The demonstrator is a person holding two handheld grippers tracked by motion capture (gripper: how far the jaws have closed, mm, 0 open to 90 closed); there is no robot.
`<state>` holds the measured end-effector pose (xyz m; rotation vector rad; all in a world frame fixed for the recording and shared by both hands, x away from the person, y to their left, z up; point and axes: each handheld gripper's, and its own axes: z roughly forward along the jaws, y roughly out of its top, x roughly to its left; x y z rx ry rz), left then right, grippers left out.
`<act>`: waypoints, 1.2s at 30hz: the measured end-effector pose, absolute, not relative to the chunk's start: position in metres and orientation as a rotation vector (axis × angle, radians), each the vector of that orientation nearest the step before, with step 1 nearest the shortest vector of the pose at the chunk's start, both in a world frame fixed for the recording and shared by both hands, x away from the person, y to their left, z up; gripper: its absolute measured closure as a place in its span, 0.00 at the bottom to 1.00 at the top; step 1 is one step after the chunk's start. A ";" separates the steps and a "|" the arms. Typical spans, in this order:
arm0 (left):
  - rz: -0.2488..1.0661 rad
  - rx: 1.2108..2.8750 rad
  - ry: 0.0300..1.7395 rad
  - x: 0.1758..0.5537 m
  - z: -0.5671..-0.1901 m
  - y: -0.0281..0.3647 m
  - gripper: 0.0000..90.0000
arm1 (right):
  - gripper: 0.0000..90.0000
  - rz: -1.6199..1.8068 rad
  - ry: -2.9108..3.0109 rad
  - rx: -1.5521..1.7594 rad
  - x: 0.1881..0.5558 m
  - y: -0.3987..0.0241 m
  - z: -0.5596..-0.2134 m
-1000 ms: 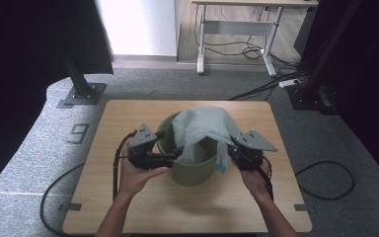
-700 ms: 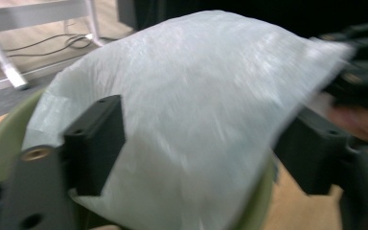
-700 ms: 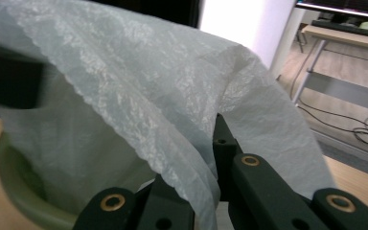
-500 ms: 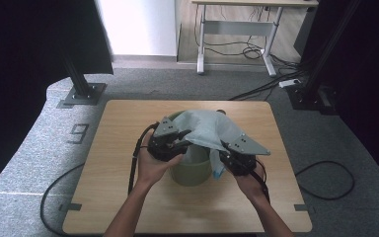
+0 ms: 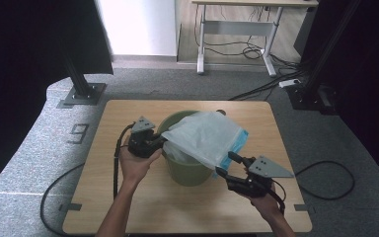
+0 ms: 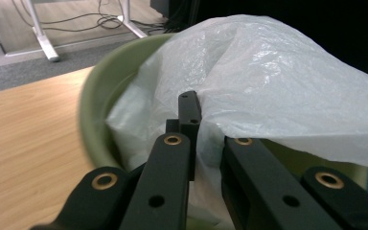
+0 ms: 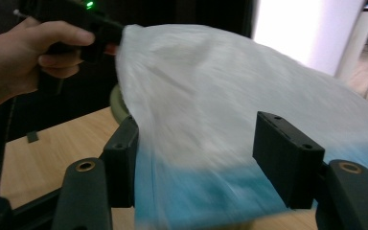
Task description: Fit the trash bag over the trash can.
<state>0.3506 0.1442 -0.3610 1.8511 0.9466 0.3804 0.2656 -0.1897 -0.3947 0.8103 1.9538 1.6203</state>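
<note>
High view: we pinch the plastic bag (image 5: 207, 136) at the green bucket's (image 5: 187, 170) near rim with our left tongs (image 5: 159, 143); our right tongs (image 5: 225, 165), just opened, stand wide beside its blue edge on the worktop (image 5: 128, 207).

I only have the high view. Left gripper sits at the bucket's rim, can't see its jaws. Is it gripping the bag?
Observer: Yes. In the left gripper view the left gripper has its jaws pinched on the plastic bag's edge, just inside the rim of the green bucket.
Operator: And the right one, is it on the bag?
Observer: No. In the right gripper view the right gripper has just been opening; its jaws stand wide apart and their pads are off the film.
Operator: What's the blue bit on that side?
Observer: The bag's blue band; it lies low between the open jaws, blurred.
</note>
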 end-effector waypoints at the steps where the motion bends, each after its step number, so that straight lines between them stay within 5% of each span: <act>1: 0.375 1.845 0.954 0.350 -0.363 0.149 1.00 | 0.40 1.622 1.935 0.820 0.265 -0.196 -0.396; 12: 0.373 1.838 0.994 0.350 -0.373 0.174 0.99 | 0.34 1.594 1.859 1.003 0.310 -0.235 -0.396; 23: 0.338 1.814 1.021 0.356 -0.377 0.176 0.99 | 0.34 1.649 1.892 1.118 0.344 -0.223 -0.404; 26: 0.338 1.823 1.012 0.356 -0.377 0.173 0.99 | 0.44 1.651 1.895 1.129 0.348 -0.218 -0.410; 33: 0.329 1.831 1.001 0.359 -0.377 0.166 0.99 | 0.91 1.617 1.872 1.106 0.346 -0.214 -0.408; 36: 0.325 1.834 0.990 0.360 -0.376 0.161 0.99 | 0.99 1.596 1.855 1.078 0.342 -0.215 -0.402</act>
